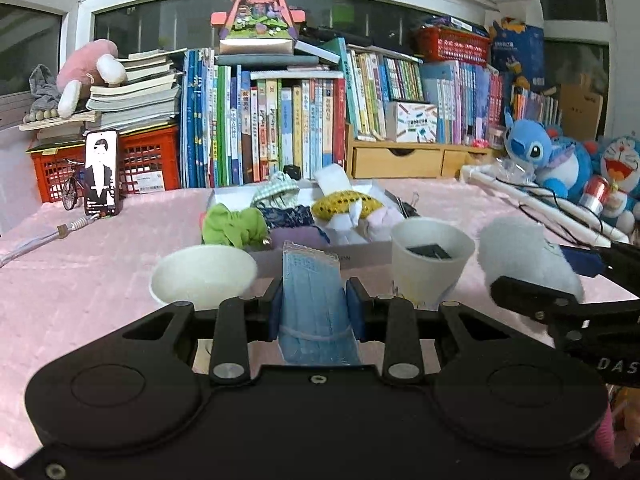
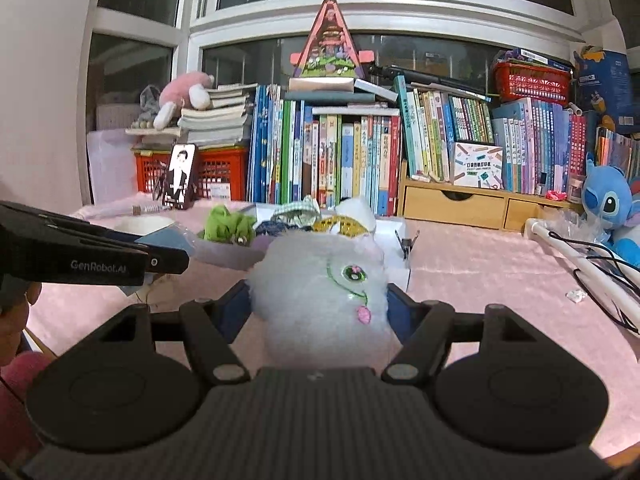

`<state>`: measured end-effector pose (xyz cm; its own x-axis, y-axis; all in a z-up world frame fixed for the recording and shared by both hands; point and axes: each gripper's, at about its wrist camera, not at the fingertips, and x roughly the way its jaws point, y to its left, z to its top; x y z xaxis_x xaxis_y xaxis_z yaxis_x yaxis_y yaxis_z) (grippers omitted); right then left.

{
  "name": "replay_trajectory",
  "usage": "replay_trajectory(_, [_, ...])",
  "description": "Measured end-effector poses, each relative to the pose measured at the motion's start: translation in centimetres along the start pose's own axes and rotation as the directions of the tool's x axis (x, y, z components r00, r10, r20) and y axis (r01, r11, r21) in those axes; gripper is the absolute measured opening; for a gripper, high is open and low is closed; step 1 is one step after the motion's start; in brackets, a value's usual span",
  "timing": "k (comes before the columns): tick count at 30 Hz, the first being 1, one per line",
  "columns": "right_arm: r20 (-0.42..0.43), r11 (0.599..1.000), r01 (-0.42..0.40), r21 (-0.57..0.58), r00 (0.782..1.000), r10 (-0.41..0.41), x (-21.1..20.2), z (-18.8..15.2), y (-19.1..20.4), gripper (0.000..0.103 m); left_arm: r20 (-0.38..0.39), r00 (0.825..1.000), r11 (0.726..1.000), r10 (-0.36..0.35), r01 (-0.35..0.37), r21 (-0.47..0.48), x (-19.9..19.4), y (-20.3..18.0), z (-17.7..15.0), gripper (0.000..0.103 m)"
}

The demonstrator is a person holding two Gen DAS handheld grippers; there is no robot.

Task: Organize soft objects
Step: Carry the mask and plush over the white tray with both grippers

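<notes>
My left gripper (image 1: pixel 316 304) is shut on a pack of blue face masks (image 1: pixel 314 300), held above the pink table. My right gripper (image 2: pixel 320 304) is shut on a white fluffy plush (image 2: pixel 320 284) with an embroidered eye; the same plush (image 1: pixel 528 256) shows at the right of the left wrist view, and the left gripper's side (image 2: pixel 92 256) shows at the left of the right wrist view. Behind both lies a shallow white box (image 1: pixel 360 254) with a green cloth (image 1: pixel 234 226), a yellow sequined item (image 1: pixel 346 204) and other soft pieces.
Two white paper cups stand near the box: an empty one (image 1: pixel 204 276) on the left, one (image 1: pixel 430 256) with a dark object on the right. A phone (image 1: pixel 101 172), red crates (image 1: pixel 148 164), books (image 1: pixel 280 128), blue plush toys (image 1: pixel 560 160) and a white cabled tube (image 1: pixel 540 204) line the back and right.
</notes>
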<state>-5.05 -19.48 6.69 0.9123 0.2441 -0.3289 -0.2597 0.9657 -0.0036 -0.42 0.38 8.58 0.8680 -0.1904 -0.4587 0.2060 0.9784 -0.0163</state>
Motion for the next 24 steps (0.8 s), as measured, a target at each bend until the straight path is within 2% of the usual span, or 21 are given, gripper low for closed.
replay_trajectory(11, [0.035, 0.999, 0.020, 0.031, 0.999, -0.021, -0.5, 2.8, -0.7, 0.072, 0.016, 1.000, 0.999, -0.015, 0.016, -0.047, -0.2, 2.1, 2.9, 0.030])
replay_trajectory(24, [0.027, 0.999, 0.024, 0.036, 0.999, -0.025, 2.1, 5.5, -1.1, 0.072, 0.013, 1.000, 0.995, -0.021, 0.022, -0.094, 1.9, 3.2, 5.6, 0.030])
